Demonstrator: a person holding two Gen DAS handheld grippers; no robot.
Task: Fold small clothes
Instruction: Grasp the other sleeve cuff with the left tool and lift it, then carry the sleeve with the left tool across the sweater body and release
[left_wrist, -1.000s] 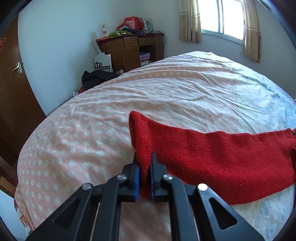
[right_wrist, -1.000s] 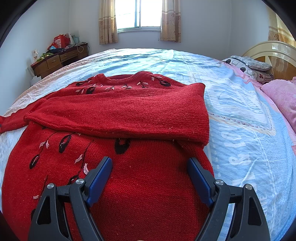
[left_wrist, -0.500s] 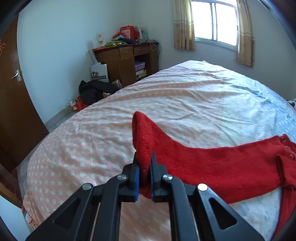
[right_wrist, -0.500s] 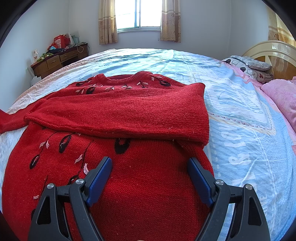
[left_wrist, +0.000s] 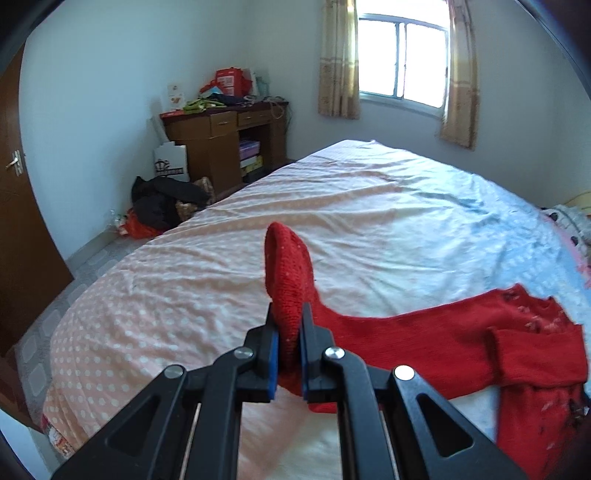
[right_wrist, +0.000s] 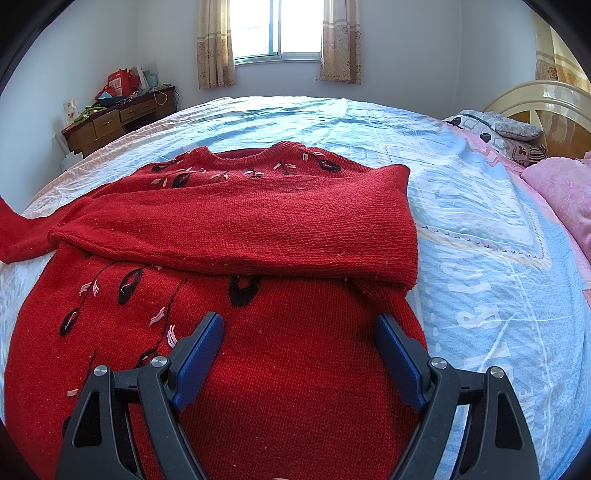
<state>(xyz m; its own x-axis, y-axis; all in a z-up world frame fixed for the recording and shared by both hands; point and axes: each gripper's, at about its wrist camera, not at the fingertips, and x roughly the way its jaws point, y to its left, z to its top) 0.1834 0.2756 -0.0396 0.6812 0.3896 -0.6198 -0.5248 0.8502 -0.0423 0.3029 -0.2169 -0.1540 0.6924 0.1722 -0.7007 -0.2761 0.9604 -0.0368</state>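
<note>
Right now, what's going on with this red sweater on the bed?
A person with tongs in each hand is folding a red sweater laid on the bed. The left tongs are shut on the cuff of the left sleeve, holding it up off the bedsheet. The other sleeve already lies folded across the chest. The right tongs hang open over the sweater's lower body, gripping nothing.
</note>
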